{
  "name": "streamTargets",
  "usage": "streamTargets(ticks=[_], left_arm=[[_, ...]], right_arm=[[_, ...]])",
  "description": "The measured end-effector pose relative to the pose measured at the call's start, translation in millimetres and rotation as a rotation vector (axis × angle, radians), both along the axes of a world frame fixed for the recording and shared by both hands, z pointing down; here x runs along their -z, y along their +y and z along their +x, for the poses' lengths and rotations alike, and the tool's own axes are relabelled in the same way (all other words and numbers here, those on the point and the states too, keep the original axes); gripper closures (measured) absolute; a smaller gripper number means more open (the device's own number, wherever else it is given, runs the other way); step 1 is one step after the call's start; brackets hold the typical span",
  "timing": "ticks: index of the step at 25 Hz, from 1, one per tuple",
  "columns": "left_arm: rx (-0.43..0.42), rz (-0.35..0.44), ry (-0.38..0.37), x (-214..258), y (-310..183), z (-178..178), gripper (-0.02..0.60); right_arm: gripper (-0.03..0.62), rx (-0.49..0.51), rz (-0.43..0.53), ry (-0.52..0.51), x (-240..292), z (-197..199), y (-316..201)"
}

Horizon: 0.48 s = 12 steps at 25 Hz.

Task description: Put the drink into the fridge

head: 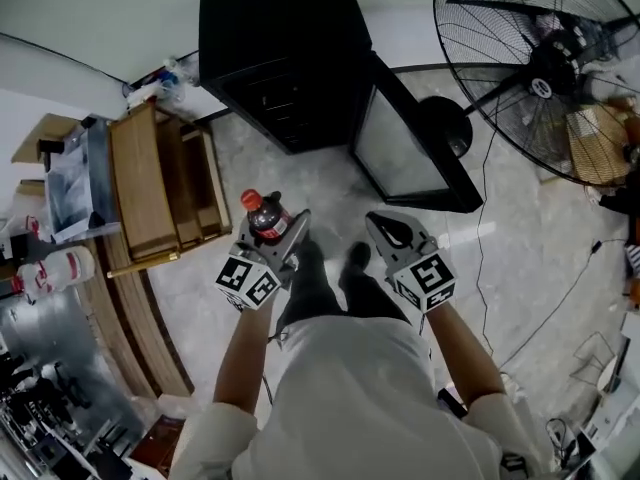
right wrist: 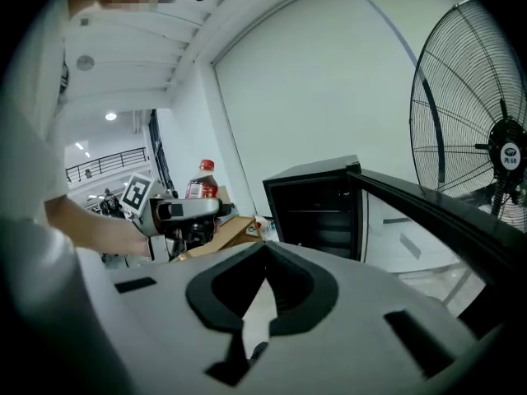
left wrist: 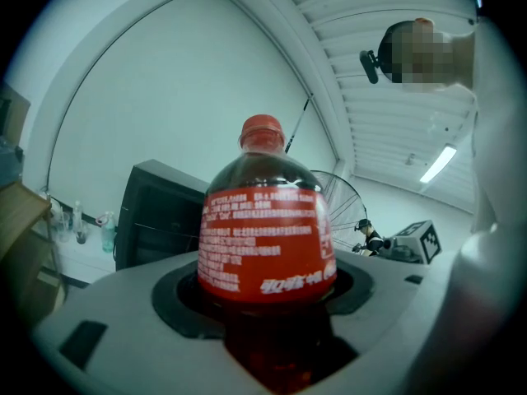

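Observation:
A dark cola bottle with a red cap and red label stands upright in my left gripper, which is shut on its lower body. The left gripper view shows the bottle filling the space between the jaws of the left gripper. My right gripper is beside it, shut and holding nothing, its pads meeting in the right gripper view. The black fridge stands ahead on the floor with its glass door swung open to the right. Its dark inside faces me.
A large floor fan stands right of the fridge door, with a cable trailing over the floor. Wooden crates and a cluttered bench with a white jug line the left side. The person's feet are between the grippers.

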<state>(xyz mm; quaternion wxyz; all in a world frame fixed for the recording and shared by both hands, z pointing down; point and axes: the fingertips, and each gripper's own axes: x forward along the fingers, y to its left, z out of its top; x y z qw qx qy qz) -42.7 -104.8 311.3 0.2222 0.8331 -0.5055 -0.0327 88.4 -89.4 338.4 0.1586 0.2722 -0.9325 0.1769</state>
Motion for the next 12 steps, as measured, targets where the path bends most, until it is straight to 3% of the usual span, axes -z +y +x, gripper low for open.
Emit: streamTargets(ticks=[5, 12], left_arm=[[-0.011, -0.032, -0.004, -28.4, -39.2, -9.9, 0.288], [-0.067, 0.001, 0.009, -102.2, -86.8, -22.7, 0.289]], right_arm=[[0.592, -0.035, 0.010, 0.009, -20.2, -12.4, -30.6], [0.592, -0.082, 0.034, -0.006, -75.4, -26.8, -77.5]])
